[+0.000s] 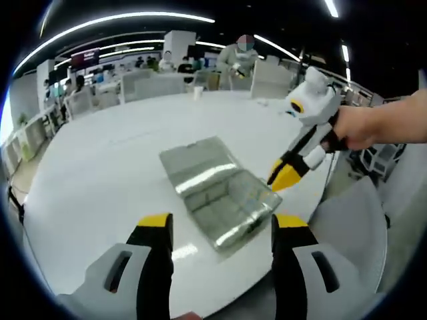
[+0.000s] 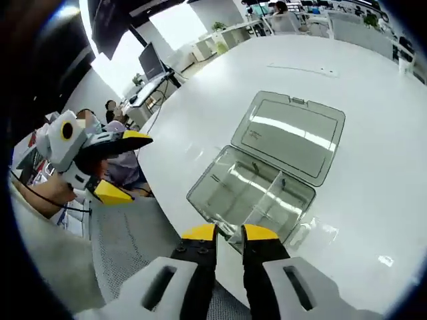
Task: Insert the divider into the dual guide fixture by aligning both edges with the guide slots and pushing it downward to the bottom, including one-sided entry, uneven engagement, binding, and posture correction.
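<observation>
Just beyond right tool (image 2: 229,233): clear box (image 2: 250,197).

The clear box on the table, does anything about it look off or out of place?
Nothing looks damaged or spilled. The clear box lies open near the table edge, lid folded flat, dividers upright inside. The right tool, nearly closed, sits at its near rim; whether it grips anything is unclear.

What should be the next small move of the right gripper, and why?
Probably a short push down. The right gripper stands nearly closed at the near rim of the clear plastic compartment box, lid open, on the white table; whether it grips the divider is unclear.
</observation>
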A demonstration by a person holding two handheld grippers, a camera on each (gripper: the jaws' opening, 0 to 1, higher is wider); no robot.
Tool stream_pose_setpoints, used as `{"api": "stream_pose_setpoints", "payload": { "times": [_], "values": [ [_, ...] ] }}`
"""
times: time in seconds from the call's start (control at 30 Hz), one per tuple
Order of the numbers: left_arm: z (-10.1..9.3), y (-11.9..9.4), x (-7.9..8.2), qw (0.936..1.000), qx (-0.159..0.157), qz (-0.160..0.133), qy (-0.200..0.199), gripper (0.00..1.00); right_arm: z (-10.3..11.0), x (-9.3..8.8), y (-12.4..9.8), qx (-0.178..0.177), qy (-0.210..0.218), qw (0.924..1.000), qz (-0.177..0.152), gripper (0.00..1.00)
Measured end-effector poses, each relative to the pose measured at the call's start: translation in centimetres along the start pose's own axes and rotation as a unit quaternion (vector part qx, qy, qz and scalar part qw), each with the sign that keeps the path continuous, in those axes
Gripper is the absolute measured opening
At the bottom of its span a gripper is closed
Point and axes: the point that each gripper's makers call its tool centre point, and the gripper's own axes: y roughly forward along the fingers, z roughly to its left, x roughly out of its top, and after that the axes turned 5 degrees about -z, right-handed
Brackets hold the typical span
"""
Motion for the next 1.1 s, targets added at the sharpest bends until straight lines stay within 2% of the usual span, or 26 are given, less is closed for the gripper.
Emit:
{"api": "stream_pose_setpoints", "payload": {
  "times": [0.07,0.1,0.17,0.23,0.27,0.33,0.53,0.67,0.77,0.83,0.97,1.0,1.1],
  "values": [
    [0.1,0.2,0.1,1.0000,0.000,0.004,0.003,0.58,0.1,0.3,-0.4,0.001,-0.017,0.9996,-0.021,0.09],
    [0.1,0.4,0.0,1.0000,-0.001,0.008,0.005,0.58,0.2,0.1,-0.9,0.004,-0.010,0.9997,-0.023,0.07],
    [0.3,0.7,-0.2,0.9999,-0.002,0.015,0.008,0.58,1.2,1.5,-1.4,0.031,-0.013,0.9962,-0.080,0.04],
    [0.7,0.9,-0.5,0.9997,-0.001,0.024,0.007,0.58,1.4,1.8,-2.0,0.034,-0.014,0.9943,-0.100,0.03],
    [0.9,1.0,-0.7,0.9996,0.000,0.029,0.006,0.58,1.8,2.1,-2.5,0.042,-0.020,0.9916,-0.120,0.00],
    [1.5,1.1,-1.2,0.9992,0.002,0.040,0.005,0.58,2.0,2.3,-3.2,0.054,-0.048,0.9864,-0.148,0.00],
    [3.3,0.9,-2.8,0.9975,0.011,0.069,-0.008,0.58,2.3,2.5,-4.6,0.068,-0.062,0.9743,-0.206,0.00],
    [3.8,0.9,-3.8,0.9958,0.010,0.091,-0.010,0.58,2.1,2.5,-5.1,0.064,-0.081,0.9676,-0.230,0.00],
    [3.9,1.1,-4.4,0.9947,0.007,0.102,-0.007,0.58,1.8,2.5,-5.4,0.064,-0.077,0.9636,-0.248,0.00],
    [4.1,1.2,-4.7,0.9941,0.006,0.108,-0.008,0.58,1.3,2.1,-5.4,0.053,-0.101,0.9636,-0.242,0.00],
    [4.4,1.6,-5.1,0.9925,0.005,0.122,-0.009,0.59,1.3,1.9,-5.6,0.057,-0.103,0.9600,-0.254,0.00],
    [4.4,1.7,-5.2,0.9924,0.005,0.123,-0.009,0.59,1.3,1.9,-5.7,0.057,-0.116,0.9573,-0.259,0.00],
    [4.5,2.0,-5.4,0.9910,0.005,0.133,-0.005,0.59,1.3,1.6,-5.7,0.058,-0.121,0.9564,-0.260,0.00]
  ]
}}
